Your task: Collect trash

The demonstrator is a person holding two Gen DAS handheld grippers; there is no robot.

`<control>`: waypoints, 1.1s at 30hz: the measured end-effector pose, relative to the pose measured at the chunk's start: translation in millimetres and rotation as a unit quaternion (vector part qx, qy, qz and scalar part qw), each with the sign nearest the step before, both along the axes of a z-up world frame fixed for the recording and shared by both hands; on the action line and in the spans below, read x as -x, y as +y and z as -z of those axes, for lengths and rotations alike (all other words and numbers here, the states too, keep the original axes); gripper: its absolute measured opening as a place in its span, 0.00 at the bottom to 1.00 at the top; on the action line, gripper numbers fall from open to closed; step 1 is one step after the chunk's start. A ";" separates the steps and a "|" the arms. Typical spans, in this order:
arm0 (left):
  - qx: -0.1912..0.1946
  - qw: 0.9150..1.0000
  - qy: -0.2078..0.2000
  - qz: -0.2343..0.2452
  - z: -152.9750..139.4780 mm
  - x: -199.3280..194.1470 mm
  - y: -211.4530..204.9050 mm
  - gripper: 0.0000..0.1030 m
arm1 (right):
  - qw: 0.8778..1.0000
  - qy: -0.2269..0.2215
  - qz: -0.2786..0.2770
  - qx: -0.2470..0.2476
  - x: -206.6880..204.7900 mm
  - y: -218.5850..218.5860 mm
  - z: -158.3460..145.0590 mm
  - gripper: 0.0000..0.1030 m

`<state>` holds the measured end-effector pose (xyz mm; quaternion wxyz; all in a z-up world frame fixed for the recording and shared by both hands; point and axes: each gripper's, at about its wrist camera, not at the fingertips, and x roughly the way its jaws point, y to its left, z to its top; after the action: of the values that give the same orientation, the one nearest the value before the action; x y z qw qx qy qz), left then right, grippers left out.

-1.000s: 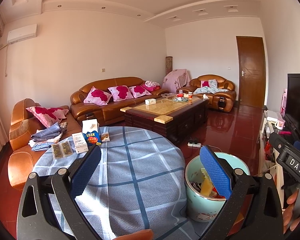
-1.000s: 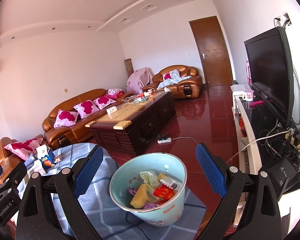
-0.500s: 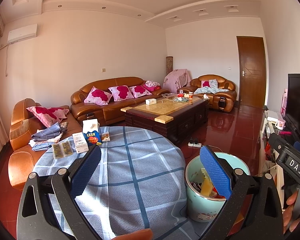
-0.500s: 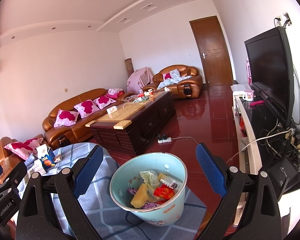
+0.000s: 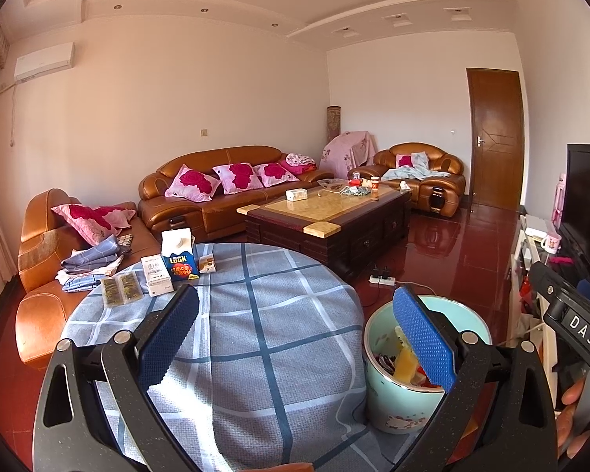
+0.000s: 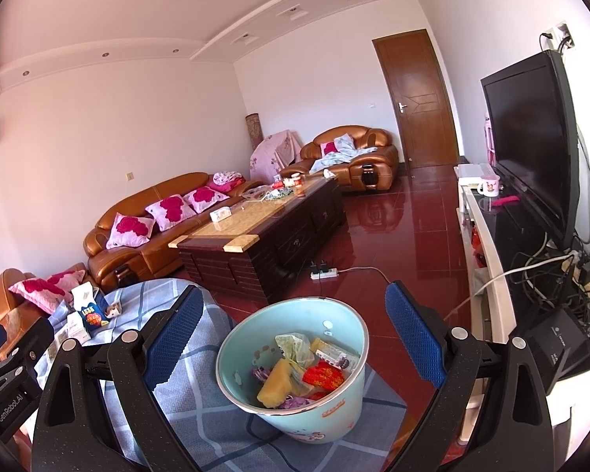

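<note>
Living room with a dark red shiny floor [image 6: 405, 244] surrounds both grippers. Nearest, the right gripper [image 6: 295, 338] hangs with its two blue pads wide apart and nothing between them. Directly under and between these pads stands one light blue trash bin [image 6: 334, 417] on the edge of the checked blue tablecloth [image 5: 263, 338]. Inside the bin I can see a yellow sponge-like block [image 6: 273, 387], a red packet [image 6: 322, 375], a clear plastic bag [image 6: 293, 348] and some purple scraps; more things lie below, but I cannot tell what they are.

Left gripper [image 5: 295, 338] is also spread apart and holds nothing. It hovers over the tablecloth, and the bin is at its right pad.

Further ahead and to the left of the left gripper, near the far edge of the cloth, the remaining trash lies together: one blue carton [image 5: 179, 257], one white box [image 5: 156, 275], one small box [image 5: 207, 264] and two flat gold packets [image 5: 121, 290].

Beyond them stand one dark coffee table [image 5: 326, 216], one long brown sofa [image 5: 224, 192] with three pink cushions, and one wooden door [image 5: 495, 137] far behind.
</note>
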<state>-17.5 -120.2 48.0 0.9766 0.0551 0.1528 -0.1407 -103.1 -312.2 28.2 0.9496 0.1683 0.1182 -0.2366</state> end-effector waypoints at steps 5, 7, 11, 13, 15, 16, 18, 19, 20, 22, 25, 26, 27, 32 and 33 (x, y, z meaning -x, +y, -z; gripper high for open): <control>-0.001 1.000 0.003 0.001 -0.3 -1.2 0.5 0.94 | 1.000 0.001 0.000 -0.002 -0.6 -0.3 0.8 0.90; -0.001 1.000 0.006 0.001 0.3 -1.9 0.3 0.94 | 1.000 0.001 0.001 -0.003 -1.1 -0.3 2.1 0.90; -0.003 1.000 0.016 0.000 2.7 -6.0 -0.9 0.94 | 1.000 0.004 0.001 -0.003 -1.9 -0.1 5.9 0.90; -0.001 1.000 0.026 0.000 4.2 -9.6 -1.4 0.94 | 1.000 0.007 0.001 -0.006 -3.0 -0.8 8.3 0.90; 0.002 0.999 0.034 0.002 5.9 -11.6 -1.8 0.94 | 1.000 0.008 0.002 -0.009 -3.5 -2.8 9.9 0.90; -0.001 0.999 0.035 0.006 6.8 -11.6 -3.5 0.94 | 1.000 0.008 0.003 -0.010 -3.5 -3.0 10.6 0.90; -0.012 0.999 0.032 0.020 9.4 -8.9 -8.7 0.94 | 1.000 0.009 0.004 -0.013 -3.4 -4.4 11.4 0.90; -0.017 0.999 0.032 0.026 11.1 -7.9 -10.4 0.94 | 1.000 0.009 0.004 -0.014 -3.6 -4.8 11.4 0.90; -0.022 0.999 0.033 0.031 12.3 -6.8 -13.3 0.94 | 1.000 0.010 0.004 -0.015 -3.6 -4.8 11.8 0.90; -0.027 0.998 0.039 0.040 14.6 -6.2 -16.9 0.94 | 1.000 0.010 0.005 -0.015 -4.1 -5.4 11.5 0.90; -0.019 0.997 0.052 0.055 15.8 -8.6 -18.7 0.94 | 1.000 0.010 0.005 -0.015 -4.1 -5.5 11.6 0.90; -0.017 0.997 0.053 0.058 15.5 -8.8 -18.9 0.94 | 1.000 0.010 0.005 -0.016 -4.1 -5.6 11.6 0.90; -0.017 0.997 0.052 0.060 15.2 -8.0 -19.6 0.94 | 1.000 0.010 0.005 -0.016 -4.2 -5.7 11.6 0.90; -0.025 0.997 0.046 0.064 14.6 -4.8 -23.4 0.94 | 1.000 0.010 0.005 -0.016 -4.1 -6.6 11.2 0.90; -0.026 0.997 0.046 0.062 14.7 -5.0 -23.8 0.94 | 1.000 0.010 0.005 -0.016 -4.1 -6.7 11.2 0.90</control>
<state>-12.6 -144.0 33.2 0.9562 0.0832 0.1979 -0.1990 -99.0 -318.9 17.1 0.9445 0.1815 0.1306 -0.2408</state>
